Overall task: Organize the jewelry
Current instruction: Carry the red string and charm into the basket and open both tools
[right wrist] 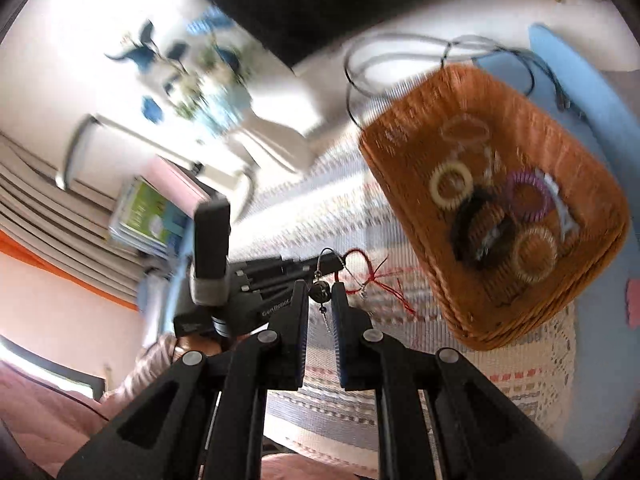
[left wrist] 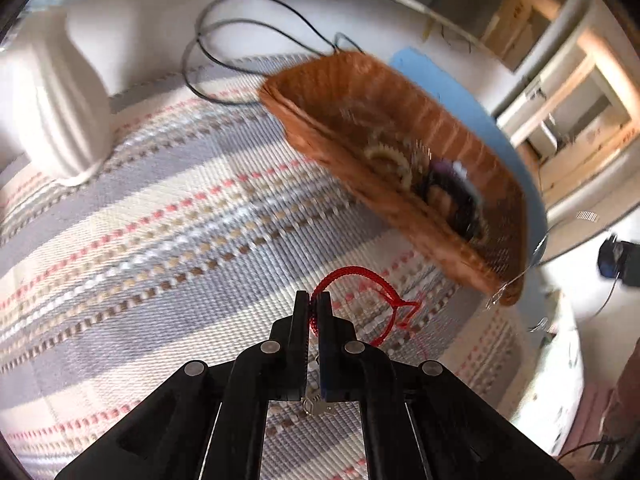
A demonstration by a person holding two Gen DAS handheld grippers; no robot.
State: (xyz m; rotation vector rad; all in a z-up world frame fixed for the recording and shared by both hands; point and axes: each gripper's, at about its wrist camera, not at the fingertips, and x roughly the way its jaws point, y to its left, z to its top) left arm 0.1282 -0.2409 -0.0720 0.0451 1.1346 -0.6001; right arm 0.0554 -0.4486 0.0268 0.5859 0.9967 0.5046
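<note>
My left gripper (left wrist: 314, 300) is shut on a red cord bracelet (left wrist: 352, 276), which loops out to the right above the striped cloth; the gripper also shows in the right wrist view (right wrist: 316, 266). My right gripper (right wrist: 321, 292) is shut on a small dark earring with a hook (right wrist: 320, 290), close to the left gripper's tip. A brown wicker basket (left wrist: 460, 152) lies ahead and to the right; in the right wrist view its wall (right wrist: 404, 152) surrounds several hair rings, among them a cream one (right wrist: 451, 186), a purple one (right wrist: 528, 196) and a black one (right wrist: 480, 232).
A striped woven cloth (left wrist: 160, 220) covers the table. A white ribbed vase (left wrist: 60, 112) stands at the far left. Black and grey cables (left wrist: 240, 32) loop behind the basket. A blue mat (right wrist: 580, 76) lies under the basket's far side. Books (right wrist: 148, 216) are stacked at the left.
</note>
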